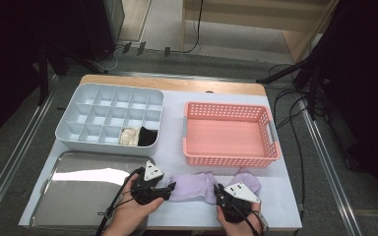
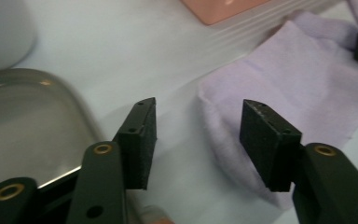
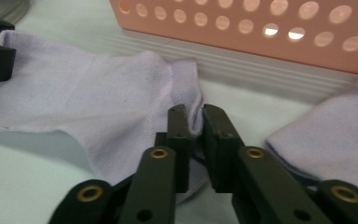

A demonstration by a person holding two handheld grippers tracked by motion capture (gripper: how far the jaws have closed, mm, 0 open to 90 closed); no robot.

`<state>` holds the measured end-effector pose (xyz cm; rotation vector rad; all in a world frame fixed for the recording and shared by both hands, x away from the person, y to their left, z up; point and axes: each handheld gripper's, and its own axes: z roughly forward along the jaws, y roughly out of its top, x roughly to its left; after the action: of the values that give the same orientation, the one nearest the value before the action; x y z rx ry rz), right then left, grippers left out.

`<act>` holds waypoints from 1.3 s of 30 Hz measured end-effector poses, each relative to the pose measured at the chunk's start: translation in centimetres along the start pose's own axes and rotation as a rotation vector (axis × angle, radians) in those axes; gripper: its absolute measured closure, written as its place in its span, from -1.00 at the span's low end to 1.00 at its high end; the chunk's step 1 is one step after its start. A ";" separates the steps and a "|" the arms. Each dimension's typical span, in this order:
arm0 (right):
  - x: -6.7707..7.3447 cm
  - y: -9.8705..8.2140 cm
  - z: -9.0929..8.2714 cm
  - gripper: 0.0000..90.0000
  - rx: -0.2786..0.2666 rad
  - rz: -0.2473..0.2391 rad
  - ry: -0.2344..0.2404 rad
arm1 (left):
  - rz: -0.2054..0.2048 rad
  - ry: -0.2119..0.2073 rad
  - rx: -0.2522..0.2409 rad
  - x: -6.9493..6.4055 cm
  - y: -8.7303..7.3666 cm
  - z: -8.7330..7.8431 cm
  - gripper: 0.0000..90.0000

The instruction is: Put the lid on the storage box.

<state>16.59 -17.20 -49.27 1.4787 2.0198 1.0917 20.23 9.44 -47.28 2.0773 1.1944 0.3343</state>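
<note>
We clamp the right gripper [image 3: 195,122] on the lilac sock [image 3: 74,88] to anchor it, while the left gripper [image 2: 198,133], jaws apart, straddles its free end.

The right gripper [image 3: 195,122] pinches a fold of the lilac sock [image 3: 74,93] – the cloth between its pads is hidden. The pink basket [image 3: 242,28] is cut off at the top edge; the steel tray [image 2: 23,126] blurs leftward.
</note>
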 end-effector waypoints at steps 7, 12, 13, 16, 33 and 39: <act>-1.2 0.1 -0.2 0.91 0.010 0.004 -0.039 | -0.044 -0.033 -0.072 1.7 -0.4 -1.7 0.21; -1.5 0.2 -0.8 0.74 -0.038 0.029 -0.013 | -0.063 -0.085 -0.097 1.7 -0.2 -1.8 0.16; -1.4 0.3 -0.9 0.72 -0.040 0.037 -0.012 | -0.058 -0.097 -0.096 1.5 -0.1 -1.7 0.13; -1.4 0.2 -0.7 0.55 -0.033 0.033 -0.024 | -0.046 -0.141 -0.113 0.7 0.1 -1.4 0.01; -1.3 0.3 -0.3 0.90 -0.014 0.019 -0.032 | -0.026 -0.042 -0.010 0.4 -0.5 -0.8 0.54; -1.2 0.5 -0.2 0.91 -0.024 -0.002 -0.038 | -0.035 -0.101 -0.012 0.7 -0.5 -0.7 0.99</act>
<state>17.23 -18.32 -48.92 1.4737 1.9753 1.0757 19.92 10.51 -47.20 2.0353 1.1644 0.2177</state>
